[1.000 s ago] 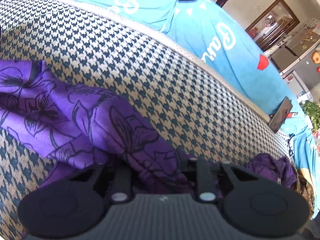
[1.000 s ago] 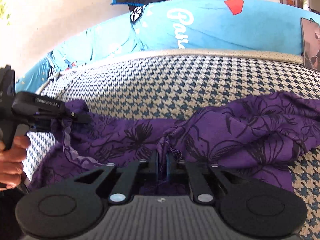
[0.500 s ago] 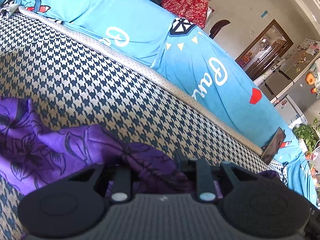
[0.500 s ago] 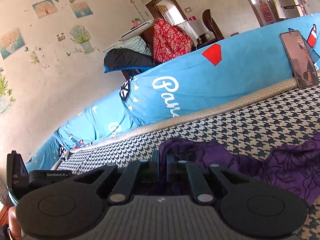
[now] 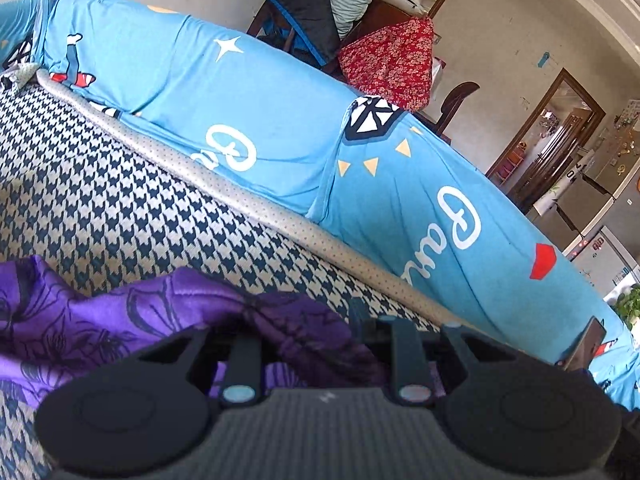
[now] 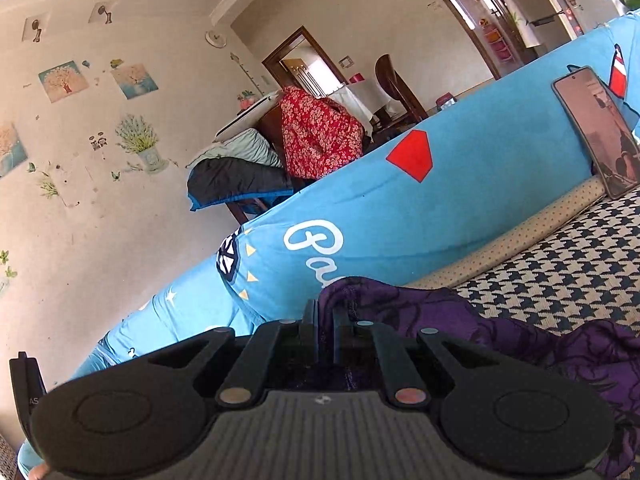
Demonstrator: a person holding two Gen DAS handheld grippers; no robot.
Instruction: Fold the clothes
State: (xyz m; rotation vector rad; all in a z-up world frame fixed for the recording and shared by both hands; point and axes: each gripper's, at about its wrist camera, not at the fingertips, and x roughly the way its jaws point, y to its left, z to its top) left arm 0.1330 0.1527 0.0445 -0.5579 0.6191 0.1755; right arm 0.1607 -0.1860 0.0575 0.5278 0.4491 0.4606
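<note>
A purple garment with a black flower print (image 5: 120, 320) lies bunched on the houndstooth seat cover (image 5: 100, 200). In the left wrist view it drapes over my left gripper (image 5: 304, 320). Those jaws stand wide apart with cloth piled between them. Only the right fingertip (image 5: 355, 312) shows; the left one is buried. In the right wrist view my right gripper (image 6: 326, 314) is shut on a raised fold of the same purple garment (image 6: 500, 340), which trails down to the right onto the houndstooth seat cover (image 6: 580, 272).
A blue printed cover (image 5: 280, 120) runs along the sofa back beyond a beige piping strip (image 5: 240, 196). A phone (image 6: 596, 132) leans against that back at the right. Behind the sofa a chair (image 6: 248, 184) holds dark and red clothes (image 6: 316, 136).
Both grippers have risen and tipped upward, so the room now fills the views. The right gripper has lifted its fold of purple cloth off the seat. The cloth still lies across the left gripper.
</note>
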